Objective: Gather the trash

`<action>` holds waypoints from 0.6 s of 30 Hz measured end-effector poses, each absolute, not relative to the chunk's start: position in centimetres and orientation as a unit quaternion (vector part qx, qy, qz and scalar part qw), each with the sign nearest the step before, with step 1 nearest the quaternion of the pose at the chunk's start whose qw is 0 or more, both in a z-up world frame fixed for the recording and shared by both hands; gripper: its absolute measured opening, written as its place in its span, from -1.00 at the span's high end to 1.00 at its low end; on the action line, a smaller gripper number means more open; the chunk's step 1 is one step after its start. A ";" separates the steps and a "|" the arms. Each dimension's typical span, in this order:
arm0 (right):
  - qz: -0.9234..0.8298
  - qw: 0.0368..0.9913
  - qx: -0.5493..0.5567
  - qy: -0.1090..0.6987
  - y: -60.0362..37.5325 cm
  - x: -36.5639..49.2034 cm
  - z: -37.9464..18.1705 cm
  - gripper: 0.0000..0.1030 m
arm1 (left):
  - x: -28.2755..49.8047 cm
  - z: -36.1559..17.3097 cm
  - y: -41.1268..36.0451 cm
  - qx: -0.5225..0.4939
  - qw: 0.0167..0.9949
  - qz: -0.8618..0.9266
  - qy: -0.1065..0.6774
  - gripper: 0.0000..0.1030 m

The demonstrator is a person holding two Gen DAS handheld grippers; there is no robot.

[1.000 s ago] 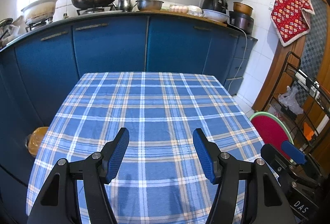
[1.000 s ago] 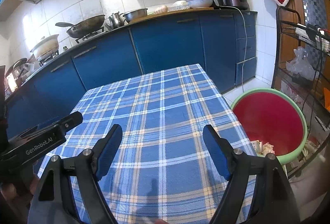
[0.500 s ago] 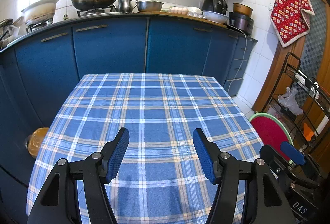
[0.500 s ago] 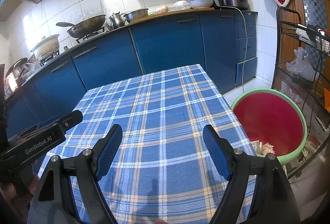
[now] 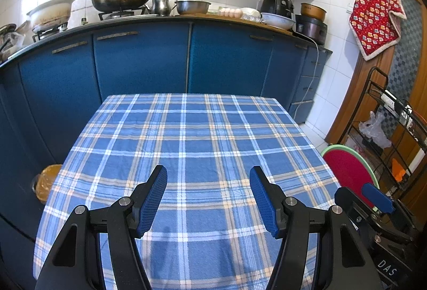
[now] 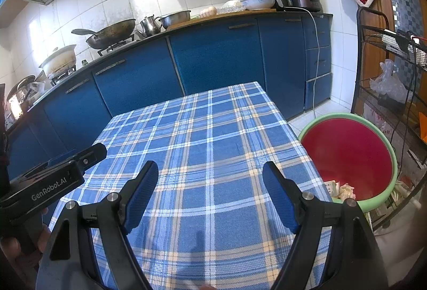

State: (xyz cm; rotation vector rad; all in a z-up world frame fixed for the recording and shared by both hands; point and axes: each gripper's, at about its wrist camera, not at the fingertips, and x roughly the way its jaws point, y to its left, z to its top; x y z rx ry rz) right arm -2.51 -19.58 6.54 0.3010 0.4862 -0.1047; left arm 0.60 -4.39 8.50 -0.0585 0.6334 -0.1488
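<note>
We see the tabletop (image 5: pixel 186 145) under a blue checked cloth, bare from its far edge to its near edge in both views. Off its right edge, on the floor, stands a red basin (image 6: pixel 355 156) with a green rim. The trash (image 6: pixel 344 189) lies in the basin's near bottom: a few pale crumpled scraps and a printed paper, partly hidden behind the tabletop's right edge. We judge these scraps light, soft and easily crushed, unlikely to slip from ribbed pads. A hold across the bulk of a crumple would serve better than one at a loose edge, which may tear. The right claw (image 6: pixel 210 183) hovers over the near right part of the tabletop, jaws wide, nothing between them. The left claw (image 5: pixel 209 188) hovers over the near middle, jaws moderately apart, likewise empty. We see no trash on the cloth itself.
</note>
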 end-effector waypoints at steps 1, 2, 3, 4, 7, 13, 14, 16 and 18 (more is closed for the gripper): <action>-0.051 0.958 0.149 0.240 -19.6 -2.5 6.5 -0.56 | 0.6 8.5 -4.4 -0.028 0.947 -0.073 0.311 -0.28; -0.051 0.958 0.149 0.240 -19.6 -2.6 6.5 -0.56 | 0.6 8.5 -4.4 -0.029 0.947 -0.073 0.311 -0.28; -0.051 0.958 0.149 0.240 -19.6 -2.5 6.5 -0.56 | 0.6 8.5 -4.4 -0.029 0.947 -0.073 0.311 -0.28; -0.051 0.958 0.149 0.240 -19.6 -2.6 6.5 -0.56 | 0.6 8.5 -4.4 -0.029 0.947 -0.073 0.311 -0.28; -0.051 0.958 0.149 0.241 -19.6 -2.6 6.5 -0.56 | 0.6 8.5 -4.4 -0.028 0.947 -0.073 0.312 -0.28; -0.052 0.958 0.149 0.240 -19.6 -2.6 6.4 -0.56 | 0.3 8.3 -4.7 -0.028 0.947 -0.074 0.313 -0.28; -0.051 0.958 0.149 0.240 -19.6 -2.5 6.4 -0.56 | 0.3 8.3 -4.6 -0.028 0.946 -0.074 0.313 -0.28; -0.051 0.958 0.148 0.240 -19.6 -2.6 6.4 -0.56 | 0.3 8.3 -4.7 -0.028 0.946 -0.074 0.313 -0.28; -0.051 0.958 0.149 0.240 -19.6 -2.5 6.4 -0.56 | 0.3 8.3 -4.7 -0.028 0.946 -0.074 0.313 -0.28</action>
